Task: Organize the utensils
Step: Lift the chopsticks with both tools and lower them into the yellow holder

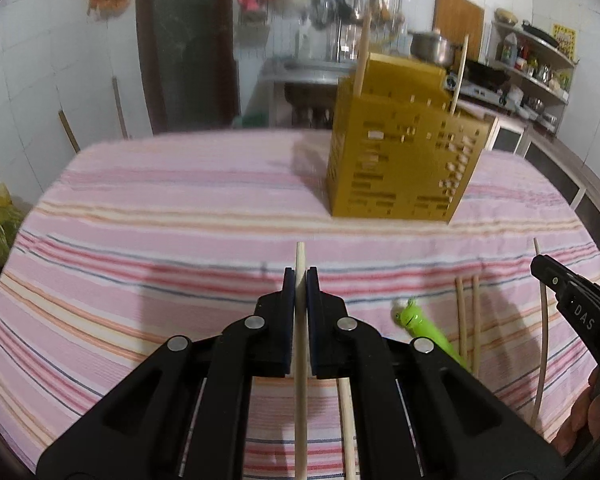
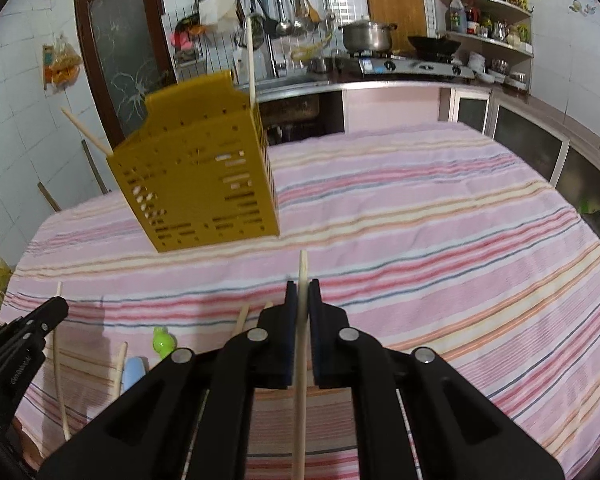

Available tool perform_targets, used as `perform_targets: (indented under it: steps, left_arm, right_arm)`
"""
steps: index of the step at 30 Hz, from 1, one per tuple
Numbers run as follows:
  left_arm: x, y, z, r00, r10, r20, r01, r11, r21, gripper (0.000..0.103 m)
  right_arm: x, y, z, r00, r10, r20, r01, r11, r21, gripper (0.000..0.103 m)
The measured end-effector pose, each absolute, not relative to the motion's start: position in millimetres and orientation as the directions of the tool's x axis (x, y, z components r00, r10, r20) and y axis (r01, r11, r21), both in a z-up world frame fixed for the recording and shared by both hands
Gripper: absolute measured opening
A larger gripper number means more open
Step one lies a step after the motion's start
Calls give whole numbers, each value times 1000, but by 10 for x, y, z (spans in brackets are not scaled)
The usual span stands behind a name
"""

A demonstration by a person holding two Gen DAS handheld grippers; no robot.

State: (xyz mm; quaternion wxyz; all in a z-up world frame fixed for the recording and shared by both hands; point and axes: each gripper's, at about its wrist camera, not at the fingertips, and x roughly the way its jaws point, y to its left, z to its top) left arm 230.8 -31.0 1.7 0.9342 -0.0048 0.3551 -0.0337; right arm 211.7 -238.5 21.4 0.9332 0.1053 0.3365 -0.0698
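A yellow perforated utensil holder (image 1: 400, 152) stands on the striped tablecloth with two wooden chopsticks (image 1: 362, 52) upright in it. My left gripper (image 1: 300, 276) is shut on a wooden chopstick (image 1: 300, 254) lifted off the cloth, short of the holder. In the right wrist view, my right gripper (image 2: 302, 288) is shut on another chopstick (image 2: 303, 268), with the holder (image 2: 204, 188) ahead to the left. Each gripper shows at the other view's edge: the right gripper (image 1: 556, 288) and the left gripper (image 2: 40, 320).
On the cloth between the grippers lie a green frog-headed utensil (image 1: 420, 328), two loose chopsticks (image 1: 468, 320) and a pale blue item (image 2: 134, 372). One more chopstick (image 1: 348, 420) lies under my left gripper. A kitchen counter with a pot (image 2: 368, 36) stands behind the table.
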Motion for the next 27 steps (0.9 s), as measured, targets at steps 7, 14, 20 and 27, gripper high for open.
perform_targets:
  steps: [7,14,20,27]
  left_arm:
    - [2142,-271,295,803,-69,-592,62,998,-32,4]
    - [2064,-260,530,841,-61,-537,55,998,-28,4]
    - [1998,-258,670,866,-66,-496,59,998,-28,4]
    - [1916,-246,820,893,-67,-444,64,998,-23,4]
  right_arm:
    - [1998,-2475,404,807,-58,-587,189,968,163,6]
    - [1887,-2522,638,859,-52,-509,156,974,164,6]
    - [1815,-2540,771,897,-33,-442,115,980,160,6]
    - [1764,-2548,881,917,-13,-399,78,986,148,6]
